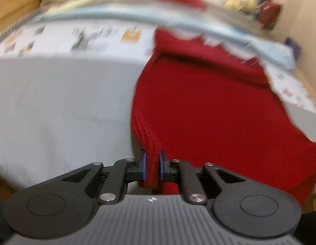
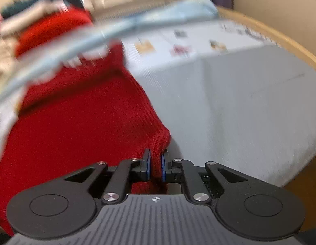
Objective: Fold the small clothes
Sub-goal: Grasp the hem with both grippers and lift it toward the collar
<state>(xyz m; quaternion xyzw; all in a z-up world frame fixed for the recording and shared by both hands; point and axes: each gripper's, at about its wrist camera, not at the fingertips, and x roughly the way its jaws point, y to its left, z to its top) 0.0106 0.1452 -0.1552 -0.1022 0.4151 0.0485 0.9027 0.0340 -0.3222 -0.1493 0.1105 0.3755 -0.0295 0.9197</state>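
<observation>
Both of your tools are biting cloth: your left hand-held gripper (image 1: 151, 164) is pinching one near corner of the red knit garment (image 1: 209, 106), and your right hand-held gripper (image 2: 155, 166) is clamping the other corner. Between them the knit is sagging onto the grey sheet (image 1: 62, 110) covering the desk, its far end running under a pale blue cloth (image 1: 121, 15). Being soft and stretchy, it will likely droop, so you are best gripping the ribbed hem corners.

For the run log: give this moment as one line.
left gripper: shut on red knit garment | right gripper: shut on red knit garment | surface: grey sheet
</observation>
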